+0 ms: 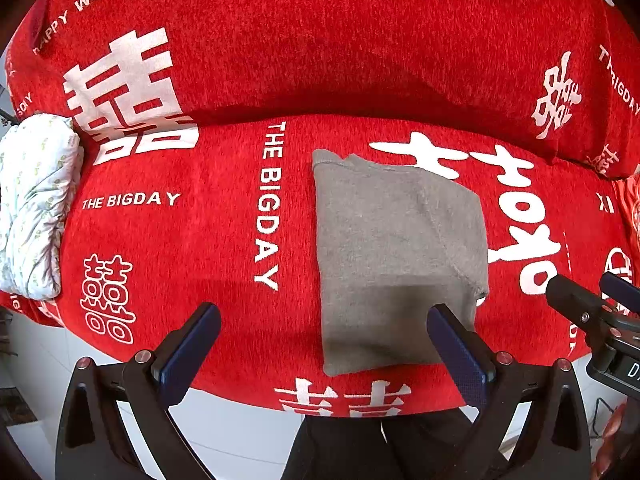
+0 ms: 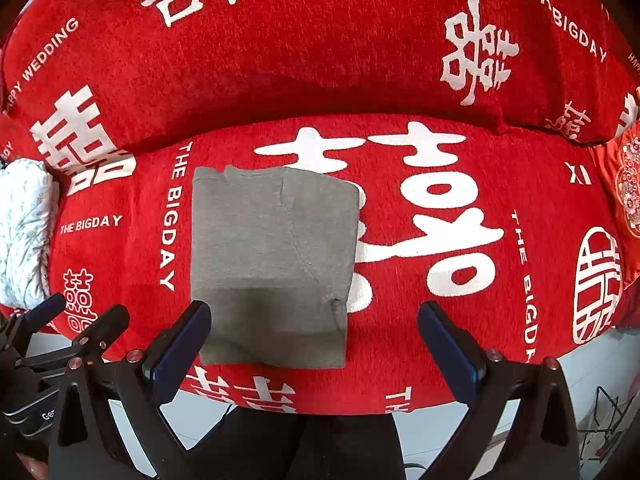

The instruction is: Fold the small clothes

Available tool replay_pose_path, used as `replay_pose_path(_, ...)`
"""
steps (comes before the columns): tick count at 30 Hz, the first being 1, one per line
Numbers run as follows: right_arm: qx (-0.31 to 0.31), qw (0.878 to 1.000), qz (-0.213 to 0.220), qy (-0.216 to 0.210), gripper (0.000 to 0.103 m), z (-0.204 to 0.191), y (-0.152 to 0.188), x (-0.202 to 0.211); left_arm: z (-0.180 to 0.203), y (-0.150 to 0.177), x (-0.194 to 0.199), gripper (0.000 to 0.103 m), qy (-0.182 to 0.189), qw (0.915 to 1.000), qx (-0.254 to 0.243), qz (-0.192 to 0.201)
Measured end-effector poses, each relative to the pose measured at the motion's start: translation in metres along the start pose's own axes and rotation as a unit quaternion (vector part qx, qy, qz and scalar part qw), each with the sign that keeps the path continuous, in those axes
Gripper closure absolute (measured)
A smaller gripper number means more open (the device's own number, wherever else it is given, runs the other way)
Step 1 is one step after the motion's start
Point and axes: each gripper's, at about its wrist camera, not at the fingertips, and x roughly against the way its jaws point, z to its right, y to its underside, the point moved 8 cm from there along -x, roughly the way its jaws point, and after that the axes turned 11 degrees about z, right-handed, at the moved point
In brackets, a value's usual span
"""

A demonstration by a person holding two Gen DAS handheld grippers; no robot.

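Note:
A grey knit garment (image 1: 396, 256) lies folded into a rough rectangle on the red sofa seat; it also shows in the right wrist view (image 2: 272, 264). My left gripper (image 1: 324, 316) is open and empty, held above the seat's front edge, with its right finger over the garment's near right corner. My right gripper (image 2: 314, 314) is open and empty, with its left finger (image 2: 184, 344) at the garment's near left corner. Each gripper shows at the edge of the other's view: the right one (image 1: 592, 300) and the left one (image 2: 84, 320).
The sofa wears a red cover (image 1: 200, 240) with white characters and "THE BIGDAY" lettering. A white patterned pillow (image 1: 36, 204) lies at the seat's left end. A red embroidered cushion (image 2: 628, 184) sits at the right end. The backrest (image 2: 320, 48) rises behind. Pale floor lies below the seat's front.

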Motion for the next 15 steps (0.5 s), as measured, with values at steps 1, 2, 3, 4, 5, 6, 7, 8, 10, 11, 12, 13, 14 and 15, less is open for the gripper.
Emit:
replay_pose_path(1,0.0,1.0,0.0,0.0,0.0,-0.0001,0.0003,0.0001,0.0001,0.0002,-0.0002,0.0,0.0,1.0,0.001,0.0)
replay_pose_path(2,0.0,1.0,0.0,0.0,0.0,-0.0001,0.0001,0.0001,0.0003,0.0001,0.0002,0.0,0.0,1.0,0.0,0.0)
replay_pose_path(3,0.0,1.0,0.0,0.0,0.0,-0.0001,0.0003,0.0001,0.0002,-0.0006,-0.0004,0.0,0.0,1.0,-0.001,0.0)
replay_pose_path(4,0.0,1.0,0.0,0.0,0.0,-0.0002,0.0004,0.0001,0.0003,-0.0006,-0.0004,0.0,0.0,1.0,0.0,0.0)
replay_pose_path(5,0.0,1.0,0.001,0.0,0.0,-0.0002,0.0002,0.0001,0.0004,-0.001,-0.0002,0.0,0.0,1.0,0.0,0.0)
replay_pose_path(6,0.0,1.0,0.001,0.0,0.0,-0.0003,0.0003,0.0001,0.0004,-0.0005,-0.0002,0.0,0.0,1.0,0.001,0.0)
replay_pose_path(7,0.0,1.0,0.001,0.0,0.0,-0.0004,-0.0004,0.0,0.0004,-0.0003,0.0,0.0,0.0,1.0,0.001,0.0)
replay_pose_path(8,0.0,1.0,0.001,0.0,0.0,-0.0005,0.0001,0.0,0.0004,-0.0001,0.0001,0.0,0.0,1.0,0.001,0.0)
replay_pose_path(10,0.0,1.0,0.0,0.0,0.0,-0.0008,0.0002,-0.0001,-0.0002,0.0006,-0.0003,0.0,0.0,1.0,-0.001,0.0)
replay_pose_path(11,0.0,1.0,0.0,0.0,0.0,-0.0009,-0.0001,-0.0001,-0.0002,0.0008,-0.0002,0.0,0.0,1.0,-0.001,0.0)
replay_pose_path(12,0.0,1.0,0.0,0.0,0.0,-0.0012,-0.0004,-0.0001,0.0,-0.0002,-0.0002,0.0,-0.001,1.0,-0.002,0.0)
replay_pose_path(13,0.001,1.0,0.0,0.0,0.0,-0.0013,-0.0007,-0.0003,-0.0001,-0.0014,-0.0003,0.0,-0.001,1.0,-0.002,0.0)
replay_pose_path(14,0.0,1.0,0.0,0.0,0.0,-0.0013,-0.0002,-0.0001,-0.0002,-0.0026,-0.0007,0.0,-0.003,1.0,-0.003,0.0)
replay_pose_path(15,0.0,1.0,0.0,0.0,0.0,-0.0014,-0.0005,-0.0001,-0.0003,-0.0045,-0.0014,0.0,-0.003,1.0,-0.004,-0.001)
